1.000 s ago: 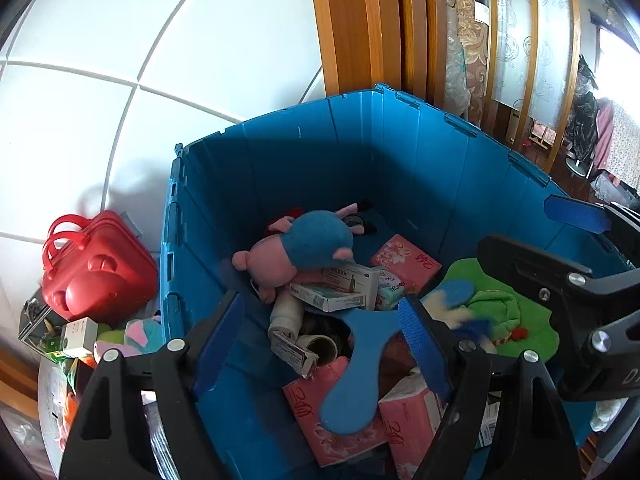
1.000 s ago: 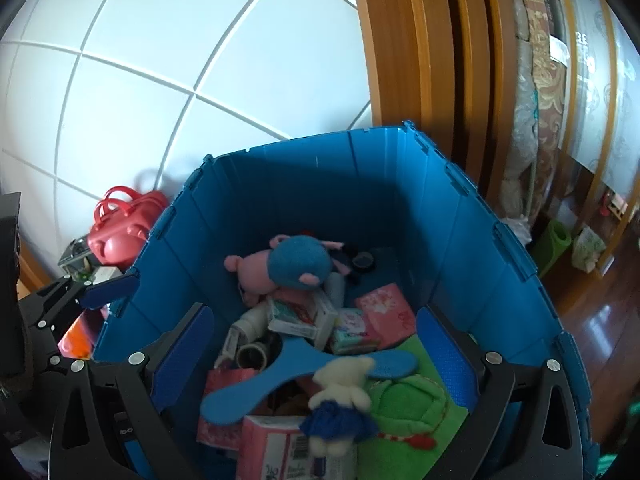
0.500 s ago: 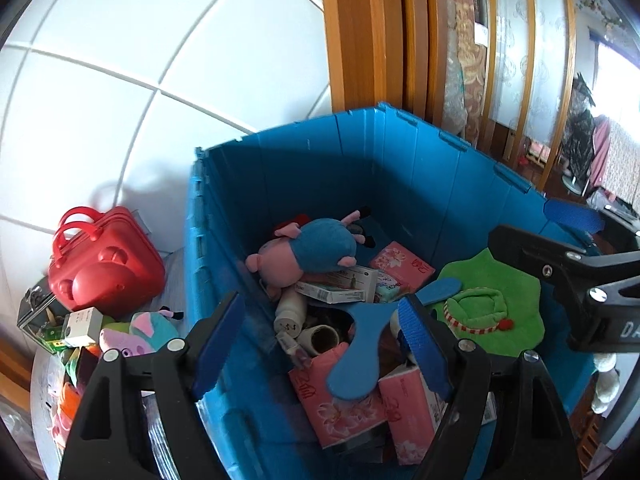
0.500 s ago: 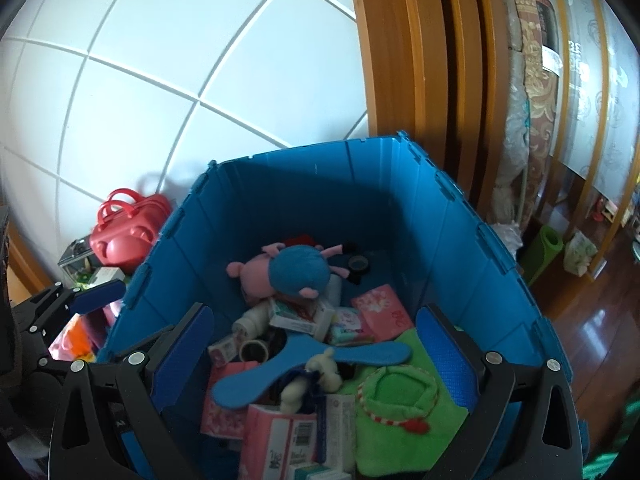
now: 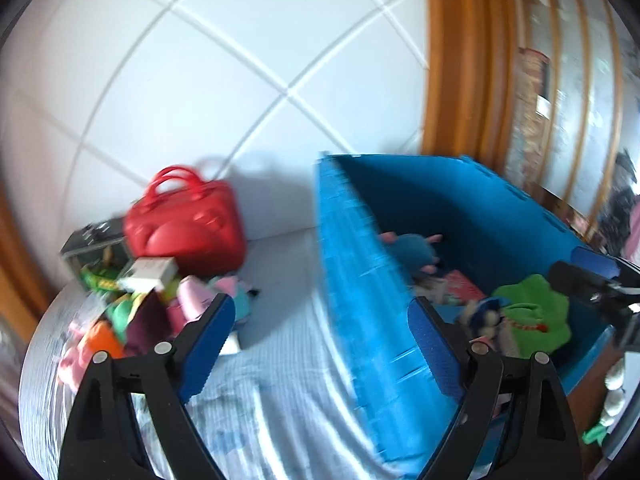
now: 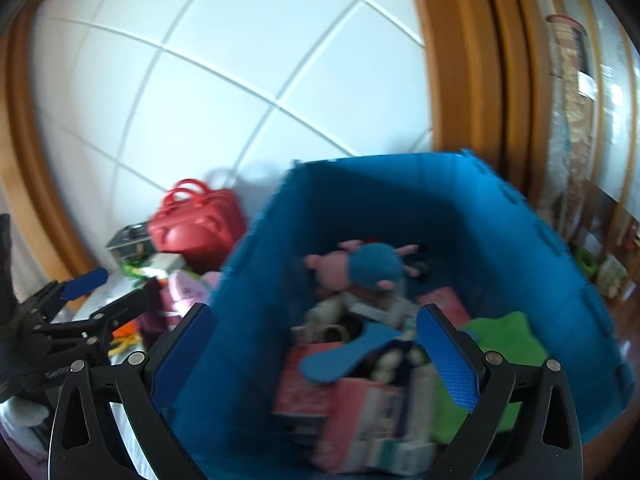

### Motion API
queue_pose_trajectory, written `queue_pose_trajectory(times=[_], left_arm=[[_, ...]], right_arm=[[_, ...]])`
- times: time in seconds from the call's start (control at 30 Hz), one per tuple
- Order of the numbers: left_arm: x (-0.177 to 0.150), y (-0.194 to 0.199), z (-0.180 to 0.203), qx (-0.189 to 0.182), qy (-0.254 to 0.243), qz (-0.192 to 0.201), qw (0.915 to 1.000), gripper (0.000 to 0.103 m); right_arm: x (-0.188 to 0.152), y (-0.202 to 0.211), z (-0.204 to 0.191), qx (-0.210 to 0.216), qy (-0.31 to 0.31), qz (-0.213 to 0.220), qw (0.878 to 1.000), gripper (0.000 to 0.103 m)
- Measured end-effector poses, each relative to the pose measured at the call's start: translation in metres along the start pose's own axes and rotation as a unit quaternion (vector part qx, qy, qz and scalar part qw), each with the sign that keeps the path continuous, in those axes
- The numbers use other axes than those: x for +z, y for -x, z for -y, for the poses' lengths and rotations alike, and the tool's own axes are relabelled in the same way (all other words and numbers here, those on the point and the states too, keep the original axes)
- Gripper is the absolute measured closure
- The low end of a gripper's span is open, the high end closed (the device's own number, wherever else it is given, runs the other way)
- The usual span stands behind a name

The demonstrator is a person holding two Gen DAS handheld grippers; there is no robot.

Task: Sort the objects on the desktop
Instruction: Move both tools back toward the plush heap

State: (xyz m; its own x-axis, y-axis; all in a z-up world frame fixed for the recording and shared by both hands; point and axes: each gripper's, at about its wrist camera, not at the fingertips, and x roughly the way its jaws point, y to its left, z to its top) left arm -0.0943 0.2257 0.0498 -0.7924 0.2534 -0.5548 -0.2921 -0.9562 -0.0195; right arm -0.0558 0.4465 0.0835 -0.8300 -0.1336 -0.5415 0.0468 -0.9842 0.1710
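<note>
Left gripper: swung away from the blue crate toward the pile of loose items on the bench; a second ago it looked down into the crate. Its jaws have just been opening wider; fingers released, nothing between them.

Right gripper: drawn back slightly, crate interior in view; fingers spread, empty.

Crate contents: pink-and-blue plush, blue fan, green cloth, tissue packs and boxes, all resting inside.

Unsorted: red handbag against the tiled wall, small boxes and soft toys beside it, outside the crate.

Judgement: one deposit looks finished; the left gripper appears headed for the next item in the pile.
</note>
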Motion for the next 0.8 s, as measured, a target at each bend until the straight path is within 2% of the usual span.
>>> queue_pose_trajectory(times=[0.23,0.43,0.53,0.7,0.8], left_arm=[[-0.045,0.016,-0.102,0.076,0.027,0.003,0.9967,0.014],[-0.085,0.019,-0.199,0.145,0.07,-0.027,0.9866,0.014],[-0.105,0.017,-0.237,0.173,0.083,-0.04,0.9806,0.014],[-0.134,0.005,-0.287,0.186,0.114,-0.065,0.9738,0.014],[-0.149,-0.01,-0.306,0.188,0.127,-0.083,0.9704,0.014]], right_arm=[[-0.004,0.002,-0.083,0.049,0.057,0.037,0.996,0.0],[-0.006,-0.012,-0.158,0.098,0.09,0.07,0.989,0.0],[-0.012,-0.027,-0.19,0.105,0.095,0.078,0.987,0.0],[-0.032,-0.087,-0.237,0.151,0.104,0.021,0.983,0.0],[-0.046,-0.126,-0.252,0.153,0.1,-0.016,0.983,0.0]])
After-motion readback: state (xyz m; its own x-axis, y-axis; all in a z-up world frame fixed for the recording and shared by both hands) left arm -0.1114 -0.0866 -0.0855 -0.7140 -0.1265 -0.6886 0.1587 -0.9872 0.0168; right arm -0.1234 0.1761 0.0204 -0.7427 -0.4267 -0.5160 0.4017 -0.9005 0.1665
